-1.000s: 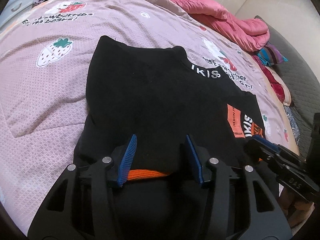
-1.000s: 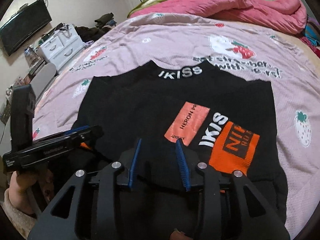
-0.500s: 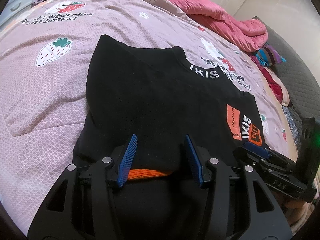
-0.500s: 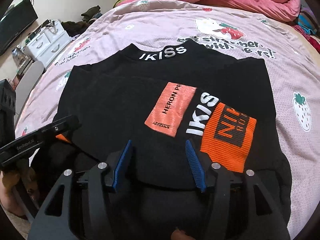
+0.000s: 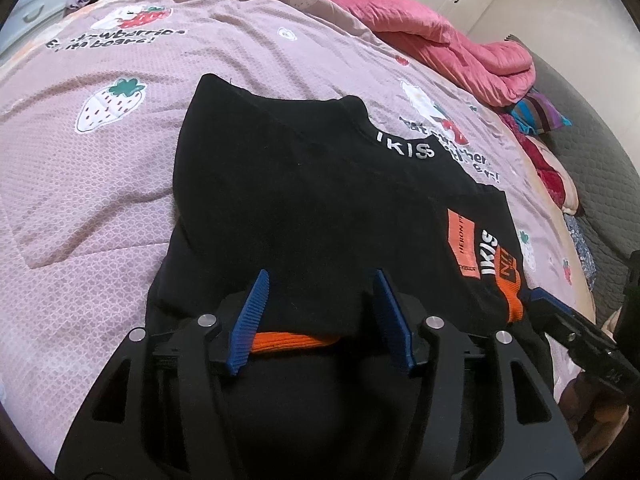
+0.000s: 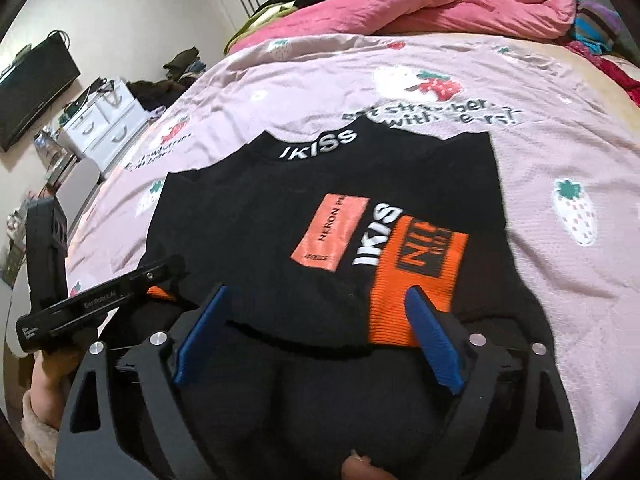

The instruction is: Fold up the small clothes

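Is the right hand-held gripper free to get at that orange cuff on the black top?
Probably yes: the right hand-held gripper stands open just short of the orange cuff, with nothing lying between them.

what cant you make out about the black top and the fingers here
- Near hem of the black top: hidden behind the right gripper in the right wrist view.
- Right gripper in the left wrist view: cut off by the frame's right edge.
- Left gripper: whether its fingers pinch cloth; black fabric merges.
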A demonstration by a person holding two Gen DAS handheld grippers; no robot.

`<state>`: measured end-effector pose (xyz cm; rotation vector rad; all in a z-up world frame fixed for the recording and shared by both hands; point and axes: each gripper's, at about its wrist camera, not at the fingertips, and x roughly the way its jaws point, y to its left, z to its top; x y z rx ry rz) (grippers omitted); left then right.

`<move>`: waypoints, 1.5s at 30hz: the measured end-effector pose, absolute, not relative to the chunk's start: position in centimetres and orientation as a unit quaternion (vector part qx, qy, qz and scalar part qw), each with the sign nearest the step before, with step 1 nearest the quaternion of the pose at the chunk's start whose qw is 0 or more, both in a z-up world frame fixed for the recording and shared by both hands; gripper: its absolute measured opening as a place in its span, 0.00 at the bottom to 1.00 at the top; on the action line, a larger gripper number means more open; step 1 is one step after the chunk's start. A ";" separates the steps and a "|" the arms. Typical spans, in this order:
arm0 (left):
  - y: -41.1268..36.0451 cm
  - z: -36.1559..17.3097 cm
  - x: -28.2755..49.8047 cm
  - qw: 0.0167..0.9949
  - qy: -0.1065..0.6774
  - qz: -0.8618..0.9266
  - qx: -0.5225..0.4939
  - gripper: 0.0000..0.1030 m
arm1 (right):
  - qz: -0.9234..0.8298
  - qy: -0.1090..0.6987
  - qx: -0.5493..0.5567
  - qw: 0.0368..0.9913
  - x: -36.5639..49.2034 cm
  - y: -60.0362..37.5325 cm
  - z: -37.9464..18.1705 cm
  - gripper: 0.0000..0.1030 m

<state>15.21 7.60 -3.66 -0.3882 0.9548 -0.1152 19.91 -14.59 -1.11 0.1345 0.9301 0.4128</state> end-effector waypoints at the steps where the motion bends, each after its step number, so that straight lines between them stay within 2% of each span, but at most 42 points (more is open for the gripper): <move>1: 7.6 -3.6 15.2 0.869 0.456 -0.054 -0.186 0.47 | 0.196 0.443 0.065 0.872 19.8 -14.7 -1.0 0.87; 10: 7.2 -2.3 14.3 0.874 0.447 -0.053 -0.184 0.57 | 0.186 0.419 0.073 0.886 18.7 -15.9 0.6 0.92; 21: 7.1 0.4 11.8 0.888 0.423 -0.047 -0.178 0.78 | 0.181 0.394 0.079 0.898 17.2 -16.9 2.8 0.94; 29: 7.2 2.1 10.4 0.897 0.406 -0.042 -0.171 0.85 | 0.181 0.379 0.082 0.904 16.4 -17.4 4.1 0.94; 31: 7.2 2.5 10.0 0.899 0.403 -0.038 -0.167 0.91 | 0.183 0.374 0.082 0.905 16.2 -17.4 4.5 0.94; 45: 7.0 3.7 8.4 0.906 0.393 -0.031 -0.154 0.91 | 0.191 0.352 0.071 0.913 14.5 -17.1 6.0 0.96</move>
